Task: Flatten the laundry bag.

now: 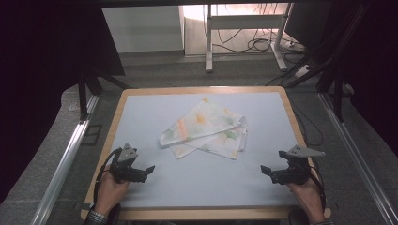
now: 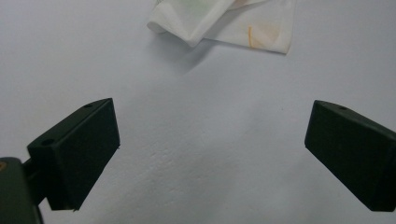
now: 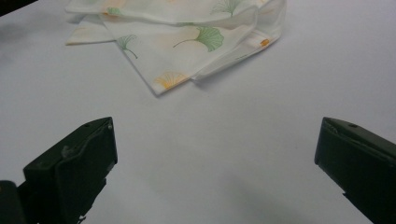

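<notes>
- We see the cloth [image 1: 206, 129] lying folded and a little rumpled near the middle of the table [image 1: 141, 108], slightly toward the far side — white, with green and orange leaf prints.
- In the right gripper view the cloth [image 3: 187, 42] sits ahead of the jaws at the top of the picture, its layers overlapping unevenly and one corner pointing toward us.
- In the left gripper view we catch the near edge of the cloth [image 2: 224, 23], a rolled fold at its left end, well ahead of the jaws.
- Our left gripper [image 1: 149, 169] is at the near left of the table, well apart from the cloth; its jaws stand wide open with nothing between them but bare table top.
- Our right gripper [image 1: 265, 170] is at the near right, also well apart from the cloth — jaws spread wide, gripping nothing.
- The two grippers point inward toward each other, each held by a hand, left hand [image 1: 110, 190] and right hand [image 1: 307, 192], coming in from the near edge.
- The table has a pale top and a wooden rim; beyond it we see grey floor, a desk frame [image 1: 244, 21] and loose cables [image 1: 256, 44].
</notes>
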Motion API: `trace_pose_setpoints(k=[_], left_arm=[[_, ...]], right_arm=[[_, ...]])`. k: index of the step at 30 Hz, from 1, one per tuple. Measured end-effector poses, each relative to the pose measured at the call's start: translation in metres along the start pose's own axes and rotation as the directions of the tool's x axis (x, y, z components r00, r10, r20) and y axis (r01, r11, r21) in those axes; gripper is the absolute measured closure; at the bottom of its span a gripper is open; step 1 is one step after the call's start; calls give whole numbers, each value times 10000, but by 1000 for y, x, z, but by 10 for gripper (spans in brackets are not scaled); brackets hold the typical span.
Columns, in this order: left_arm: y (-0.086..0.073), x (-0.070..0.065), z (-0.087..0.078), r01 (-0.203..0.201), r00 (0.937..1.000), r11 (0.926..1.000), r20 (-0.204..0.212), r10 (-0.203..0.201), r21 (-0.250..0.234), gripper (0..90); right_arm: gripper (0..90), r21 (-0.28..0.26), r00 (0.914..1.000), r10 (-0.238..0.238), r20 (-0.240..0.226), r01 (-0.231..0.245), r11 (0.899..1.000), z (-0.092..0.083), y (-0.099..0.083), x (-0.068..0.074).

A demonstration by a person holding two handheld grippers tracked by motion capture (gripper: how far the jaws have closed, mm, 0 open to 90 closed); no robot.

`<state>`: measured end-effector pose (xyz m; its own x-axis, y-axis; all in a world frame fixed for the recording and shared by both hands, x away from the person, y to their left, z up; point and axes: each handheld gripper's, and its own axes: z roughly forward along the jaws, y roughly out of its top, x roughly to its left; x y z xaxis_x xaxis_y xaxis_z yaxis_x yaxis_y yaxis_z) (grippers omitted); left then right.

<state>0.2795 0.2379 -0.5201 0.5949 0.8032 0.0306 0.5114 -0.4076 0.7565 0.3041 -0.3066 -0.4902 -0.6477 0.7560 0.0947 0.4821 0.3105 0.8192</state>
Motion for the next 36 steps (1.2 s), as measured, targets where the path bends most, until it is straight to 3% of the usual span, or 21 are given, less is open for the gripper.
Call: trace_pose_setpoints(k=[6,14,19,26,28,36], left_arm=[[0,1,0,108,9999,9999,-19,-108,-76,40],[2,-5,4,-312,9995,9992,-43,314,250,41],[2,-5,5,-464,9989,9988,-66,465,170,37],[1,-1,5,-227,9995,9997,203,229,-114,34],[2,-2,5,-86,9998,10000,193,86,-2,28],[10,-9,8,-210,9996,9984,183,201,526,13]], right_arm=[[0,-1,9994,-343,16,343,9994,2,1,1],[0,99,9991,-416,118,414,9991,4,1,3],[0,139,9989,-455,109,453,9989,4,1,3],[0,208,9986,-507,129,504,9985,6,1,4],[0,223,9986,-495,159,492,9985,6,1,4],[0,430,9989,-426,219,416,9982,8,2,4]])
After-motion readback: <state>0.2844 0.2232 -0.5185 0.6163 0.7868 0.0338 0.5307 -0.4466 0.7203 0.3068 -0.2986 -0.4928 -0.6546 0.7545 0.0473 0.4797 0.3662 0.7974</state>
